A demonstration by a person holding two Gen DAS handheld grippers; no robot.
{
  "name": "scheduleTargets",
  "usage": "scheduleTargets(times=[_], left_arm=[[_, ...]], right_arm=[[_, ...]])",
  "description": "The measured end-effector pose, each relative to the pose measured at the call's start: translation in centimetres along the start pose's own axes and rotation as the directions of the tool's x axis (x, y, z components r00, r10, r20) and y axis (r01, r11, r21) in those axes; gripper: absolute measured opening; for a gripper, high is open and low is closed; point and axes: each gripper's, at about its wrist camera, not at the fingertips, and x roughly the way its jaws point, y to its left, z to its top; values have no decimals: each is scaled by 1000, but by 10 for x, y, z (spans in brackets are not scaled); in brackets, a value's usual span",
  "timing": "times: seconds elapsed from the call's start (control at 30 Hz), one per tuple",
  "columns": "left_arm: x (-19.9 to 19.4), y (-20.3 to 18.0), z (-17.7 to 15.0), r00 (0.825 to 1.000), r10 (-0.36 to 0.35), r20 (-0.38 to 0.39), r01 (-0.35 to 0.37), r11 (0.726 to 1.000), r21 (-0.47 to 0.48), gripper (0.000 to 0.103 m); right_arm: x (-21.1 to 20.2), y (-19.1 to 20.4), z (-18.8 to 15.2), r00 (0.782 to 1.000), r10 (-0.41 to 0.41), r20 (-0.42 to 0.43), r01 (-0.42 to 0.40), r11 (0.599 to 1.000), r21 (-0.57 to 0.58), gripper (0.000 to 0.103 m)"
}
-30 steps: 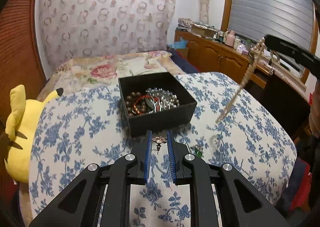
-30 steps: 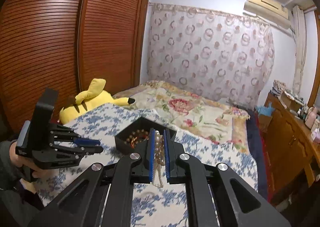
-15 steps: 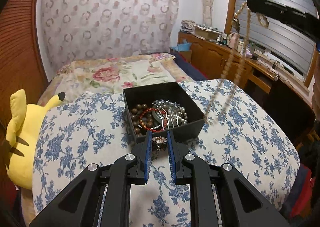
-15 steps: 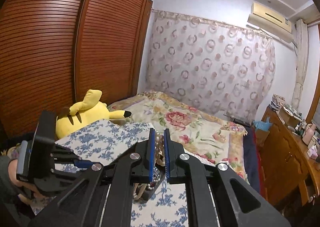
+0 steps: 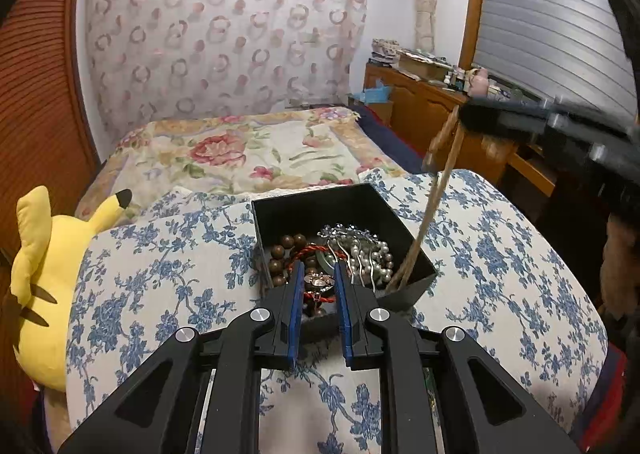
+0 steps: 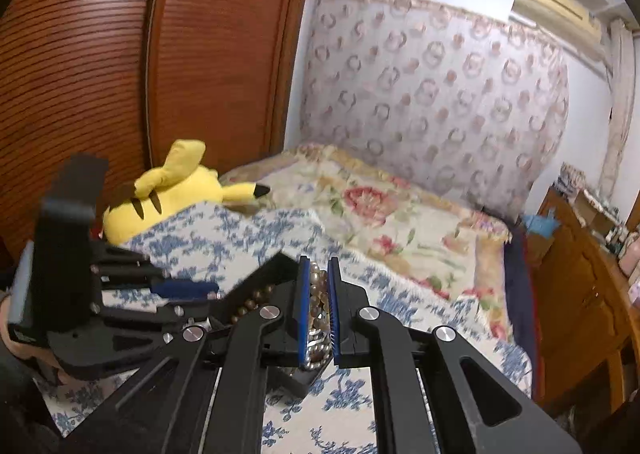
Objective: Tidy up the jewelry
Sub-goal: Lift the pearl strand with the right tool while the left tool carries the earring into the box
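Observation:
A black jewelry box (image 5: 280, 214) sits on the blue-flowered table (image 5: 160, 262) and holds brown beads, a red cord bracelet and a silver piece with pearls. My left gripper (image 5: 317, 278) is shut on a small brooch-like earring (image 5: 318, 281) over the box's near edge. My right gripper (image 6: 318, 286) is shut on a beige bead necklace (image 6: 316, 294). In the left wrist view the right gripper (image 5: 520, 122) is at the upper right and the necklace (image 5: 432, 206) hangs blurred with its end inside the box's right corner. The left gripper (image 6: 184, 288) also shows in the right wrist view.
A yellow plush toy (image 5: 40, 274) lies at the table's left edge. A bed with a flowered cover (image 5: 240, 150) is behind the table. A wooden sideboard (image 5: 424, 110) with clutter stands at the right. Wooden wardrobe doors (image 6: 120, 74) are on the left.
My left gripper has moved forward with the earring to over the box. My right gripper has come down and the necklace's hanging end has gone into the box's right corner.

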Motion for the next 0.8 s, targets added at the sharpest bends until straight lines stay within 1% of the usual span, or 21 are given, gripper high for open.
scheduleTargets(times=[0.07, 0.23, 0.7, 0.77, 0.8], left_arm=[[3, 0, 0, 1000, 2, -4, -2, 1000, -2, 14], [8, 2, 1, 1000, 4, -13, -5, 1000, -11, 14], [15, 3, 8, 1000, 23, -10, -23, 1000, -8, 15], [17, 0, 11, 999, 29, -11, -30, 1000, -6, 23], [16, -1, 11, 999, 37, -8, -37, 999, -5, 37]], right_arm=[[11, -3, -7, 1000, 17, -23, -16, 999, 29, 10], [26, -8, -16, 997, 64, -46, -60, 995, 82, 10], [18, -17, -37, 998, 34, -52, -30, 996, 90, 11], [18, -18, -41, 998, 30, -55, -25, 995, 93, 11], [17, -20, -43, 998, 30, -56, -24, 995, 97, 11]])
